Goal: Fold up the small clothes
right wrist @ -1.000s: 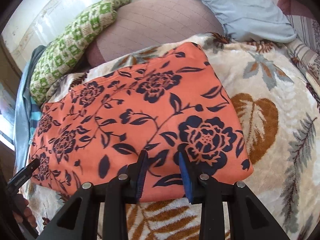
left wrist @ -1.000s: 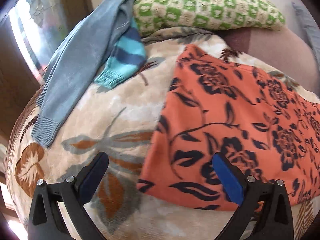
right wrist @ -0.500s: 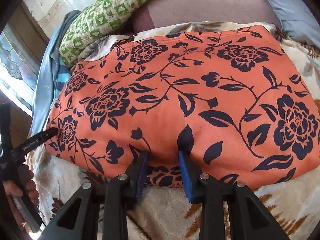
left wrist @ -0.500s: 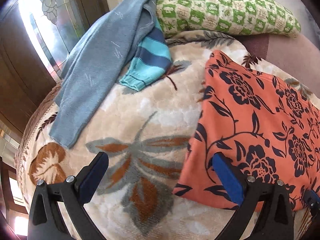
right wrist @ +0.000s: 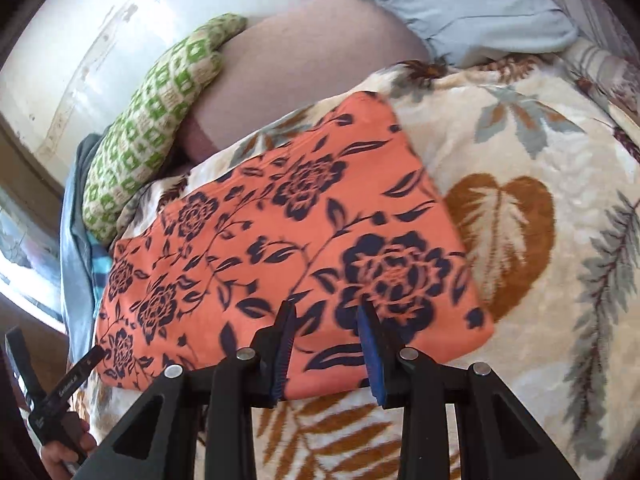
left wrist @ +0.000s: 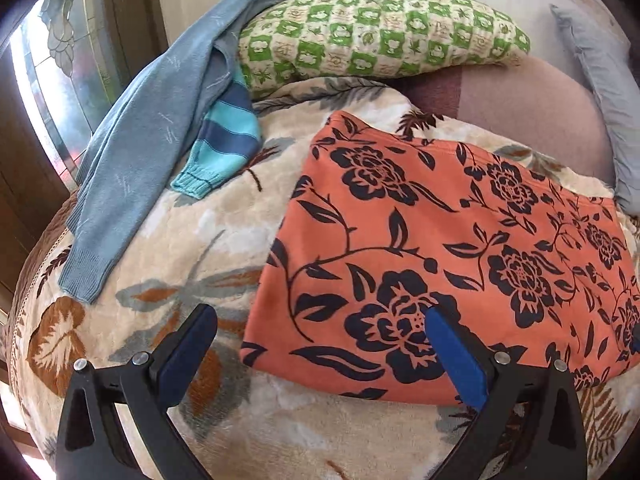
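Observation:
An orange garment with dark blue flowers (left wrist: 440, 248) lies flat and folded on a cream leaf-patterned blanket (left wrist: 208, 232). It also shows in the right wrist view (right wrist: 280, 240). My left gripper (left wrist: 320, 344) is wide open above the garment's near left corner, holding nothing. My right gripper (right wrist: 326, 324) is partly open over the garment's near edge, with no cloth between its fingers. The left gripper's body also shows at the lower left of the right wrist view (right wrist: 60, 392).
A grey-blue sweater (left wrist: 140, 152) and a striped teal sleeve (left wrist: 224, 148) lie at the blanket's far left. A green checked pillow (left wrist: 380, 32), a mauve cushion (left wrist: 520, 112) and a pale blue pillow (right wrist: 460, 0) sit behind. A window (left wrist: 52, 80) is at left.
Both grippers have shifted back and forth over the garment, the right one ending nearer its right end. The garment lies still. Neither gripper has changed its opening.

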